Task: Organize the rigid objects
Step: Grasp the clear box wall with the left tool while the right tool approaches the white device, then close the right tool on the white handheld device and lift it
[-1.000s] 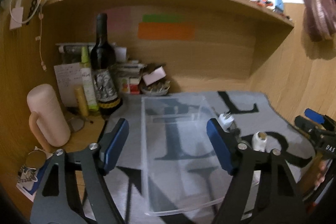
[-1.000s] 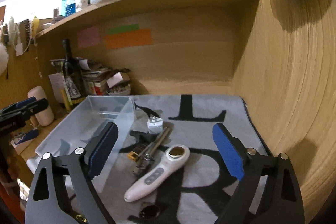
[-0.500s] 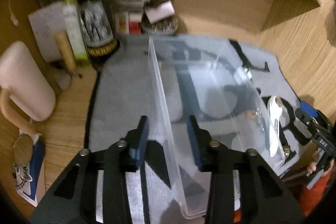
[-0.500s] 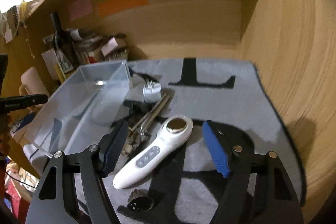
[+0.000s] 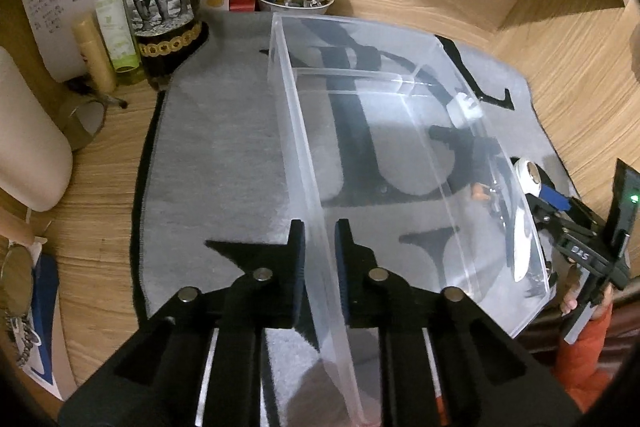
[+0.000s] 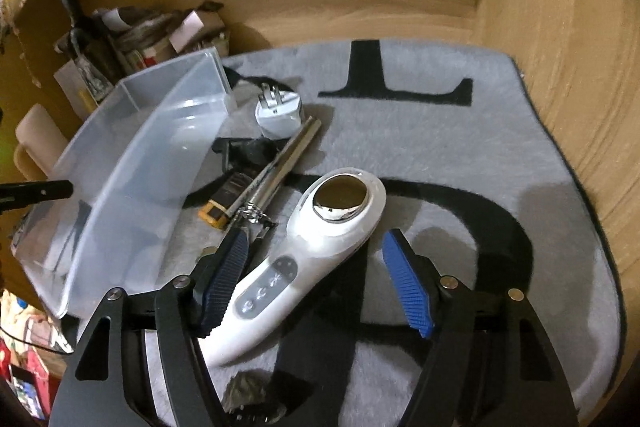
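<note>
While my left fingers (image 5: 319, 247) have just been closing and now pinch the near wall of the clear plastic bin (image 5: 400, 147), my right fingers (image 6: 312, 279) have narrowed too but stand apart, straddling the white handheld device (image 6: 308, 251) on the grey mat (image 6: 460, 155) just beside the bin. I judge the device light, stiff and slippery; its narrower handle by the buttons looks the safest place to grip. The thin bin wall may flex. Beside it lie a plug adapter (image 6: 278, 113) and a metal tube (image 6: 280, 167). A dark object at the bottom edge is cut off, unidentifiable.
</note>
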`<state>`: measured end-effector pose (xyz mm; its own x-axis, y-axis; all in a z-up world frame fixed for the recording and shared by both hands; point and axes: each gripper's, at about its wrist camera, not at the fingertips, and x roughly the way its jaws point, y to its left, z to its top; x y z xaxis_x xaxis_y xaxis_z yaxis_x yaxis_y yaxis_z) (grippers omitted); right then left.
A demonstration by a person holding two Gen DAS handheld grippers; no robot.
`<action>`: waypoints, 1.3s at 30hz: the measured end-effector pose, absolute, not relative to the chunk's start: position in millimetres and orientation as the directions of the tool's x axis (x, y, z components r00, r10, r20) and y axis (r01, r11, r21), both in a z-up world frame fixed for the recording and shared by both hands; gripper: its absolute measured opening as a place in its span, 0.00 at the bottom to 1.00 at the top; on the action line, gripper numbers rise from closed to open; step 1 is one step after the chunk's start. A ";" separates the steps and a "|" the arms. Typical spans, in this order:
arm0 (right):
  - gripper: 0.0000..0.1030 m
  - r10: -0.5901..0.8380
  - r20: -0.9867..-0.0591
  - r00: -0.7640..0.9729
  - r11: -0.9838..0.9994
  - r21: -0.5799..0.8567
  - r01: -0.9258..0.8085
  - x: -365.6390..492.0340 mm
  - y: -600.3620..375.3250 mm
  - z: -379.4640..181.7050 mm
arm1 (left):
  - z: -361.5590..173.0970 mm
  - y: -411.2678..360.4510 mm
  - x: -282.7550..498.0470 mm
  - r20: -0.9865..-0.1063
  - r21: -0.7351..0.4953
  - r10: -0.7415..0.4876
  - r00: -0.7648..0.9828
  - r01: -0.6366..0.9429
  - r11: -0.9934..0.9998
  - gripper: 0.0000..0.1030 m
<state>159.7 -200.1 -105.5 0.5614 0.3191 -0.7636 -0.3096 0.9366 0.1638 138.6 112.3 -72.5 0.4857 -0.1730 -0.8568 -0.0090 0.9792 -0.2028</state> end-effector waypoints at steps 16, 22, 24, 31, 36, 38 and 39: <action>0.48 0.220 -0.817 0.533 0.948 0.050 -0.315 192.1 -184.3 -124.6 | -73.1 111.3 139.2 -0.845 -0.199 -0.142 0.515 -0.057 0.978 0.11; 0.44 0.249 -0.800 0.546 0.946 0.079 -0.316 195.5 -187.5 -121.7 | -73.3 108.2 138.1 -0.846 -0.163 -0.112 0.521 -0.052 0.985 0.10; 0.44 0.255 -0.787 0.561 0.946 0.081 -0.315 194.6 -186.4 -118.5 | -73.3 107.3 137.9 -0.847 -0.151 -0.102 0.522 -0.052 0.987 0.10; 0.40 0.280 -0.711 0.644 0.945 0.086 -0.316 187.3 -189.6 -86.4 | -72.6 105.0 137.8 -0.850 -0.131 -0.083 0.520 -0.056 0.990 0.09; 0.38 0.297 -0.648 0.701 0.943 0.082 -0.324 180.8 -189.1 -56.4 | -72.8 105.3 138.3 -0.852 -0.122 -0.078 0.518 -0.051 0.991 0.09; 0.38 0.308 -0.617 0.724 0.942 0.091 -0.323 177.6 -187.8 -43.2 | -72.8 105.0 138.0 -0.852 -0.120 -0.077 0.518 -0.050 0.992 0.09; 0.38 0.313 -0.604 0.733 0.940 0.089 -0.328 175.9 -186.8 -37.1 | -72.8 104.7 137.9 -0.852 -0.117 -0.075 0.518 -0.047 0.992 0.09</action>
